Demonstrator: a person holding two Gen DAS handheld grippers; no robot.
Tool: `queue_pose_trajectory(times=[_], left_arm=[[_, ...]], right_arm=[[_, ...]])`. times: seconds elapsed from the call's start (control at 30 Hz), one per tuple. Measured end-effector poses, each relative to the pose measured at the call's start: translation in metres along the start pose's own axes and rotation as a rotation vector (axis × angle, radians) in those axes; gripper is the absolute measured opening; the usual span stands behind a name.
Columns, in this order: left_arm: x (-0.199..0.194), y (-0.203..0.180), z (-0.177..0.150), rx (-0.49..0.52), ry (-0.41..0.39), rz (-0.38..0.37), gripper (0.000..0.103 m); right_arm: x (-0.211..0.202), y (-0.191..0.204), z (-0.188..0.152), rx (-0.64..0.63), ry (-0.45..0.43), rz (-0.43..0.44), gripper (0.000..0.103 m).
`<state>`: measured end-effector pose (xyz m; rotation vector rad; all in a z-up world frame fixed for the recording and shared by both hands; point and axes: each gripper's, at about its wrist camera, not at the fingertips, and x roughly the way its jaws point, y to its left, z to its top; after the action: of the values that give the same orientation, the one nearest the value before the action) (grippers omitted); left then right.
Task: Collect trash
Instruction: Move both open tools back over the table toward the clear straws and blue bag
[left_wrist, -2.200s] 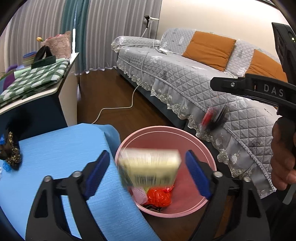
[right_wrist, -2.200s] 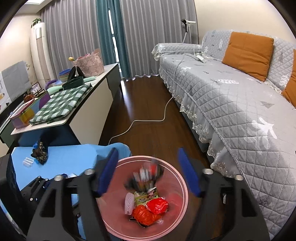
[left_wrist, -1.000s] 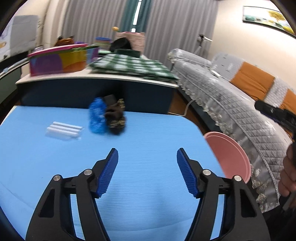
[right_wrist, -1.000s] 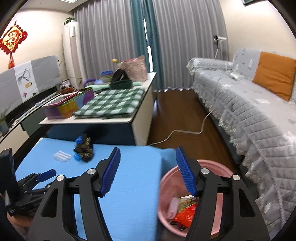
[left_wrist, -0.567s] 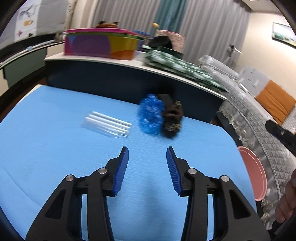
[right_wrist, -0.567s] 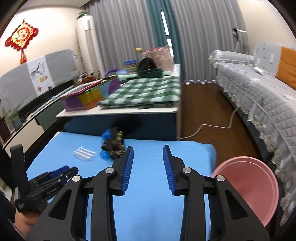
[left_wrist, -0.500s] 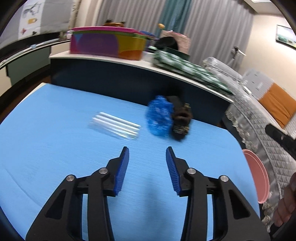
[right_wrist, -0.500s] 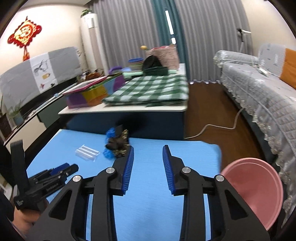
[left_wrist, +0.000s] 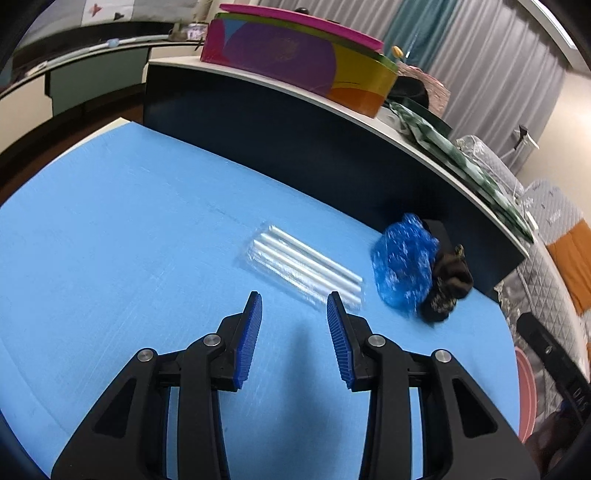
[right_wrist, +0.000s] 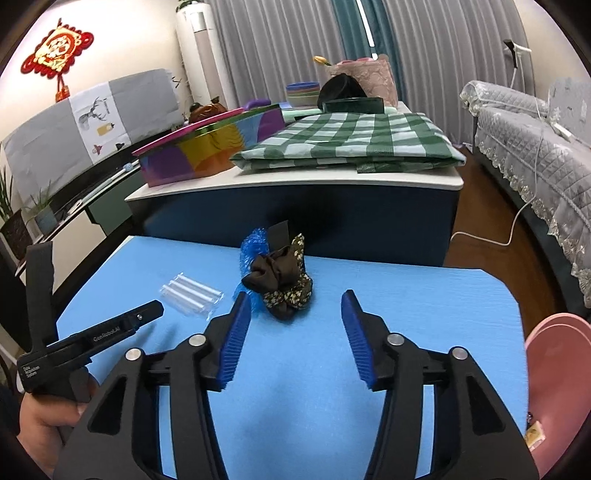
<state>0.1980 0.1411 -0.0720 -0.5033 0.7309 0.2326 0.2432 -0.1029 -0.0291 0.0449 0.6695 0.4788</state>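
Observation:
A clear packet of white straws (left_wrist: 306, 267) lies on the blue table (left_wrist: 110, 236), just beyond my left gripper (left_wrist: 294, 308), which is open and empty. It also shows in the right wrist view (right_wrist: 192, 290). A crumpled blue plastic wrapper (left_wrist: 404, 264) touches a brown scrunchie (left_wrist: 448, 284) to its right. In the right wrist view the scrunchie (right_wrist: 282, 282) and wrapper (right_wrist: 251, 247) lie just ahead of my right gripper (right_wrist: 293, 308), which is open and empty. The pink trash basin (right_wrist: 554, 387) stands past the table's right edge.
A dark blue counter (right_wrist: 332, 206) stands behind the table with a colourful box (right_wrist: 207, 151) and a green checked cloth (right_wrist: 351, 140). A grey sofa (right_wrist: 535, 129) and a white cable (right_wrist: 495, 236) on the floor are at the right.
Both grippers dropped their trash into the basin, then swung left over the table. The left gripper has closed in on the straw packet; the right now faces the scrunchie and has opened wider.

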Motion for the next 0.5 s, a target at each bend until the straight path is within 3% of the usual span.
queue_pose_trajectory(times=[0.3,0.4,0.5], left_arm=[[0.026,-0.004,0.008,-0.024,0.019,-0.004,0.04],[0.03,-0.006,0.01,-0.019,0.025,0.011,0.052],[0.035,-0.007,0.013,-0.015,0.026,0.02,0.053]], right_arm=[[0.04,0.001,0.012,0.031,0.039,0.062,0.065],[0.051,0.005,0.012,0.022,0.057,0.072,0.065],[0.064,0.007,0.012,0.027,0.083,0.077,0.065]])
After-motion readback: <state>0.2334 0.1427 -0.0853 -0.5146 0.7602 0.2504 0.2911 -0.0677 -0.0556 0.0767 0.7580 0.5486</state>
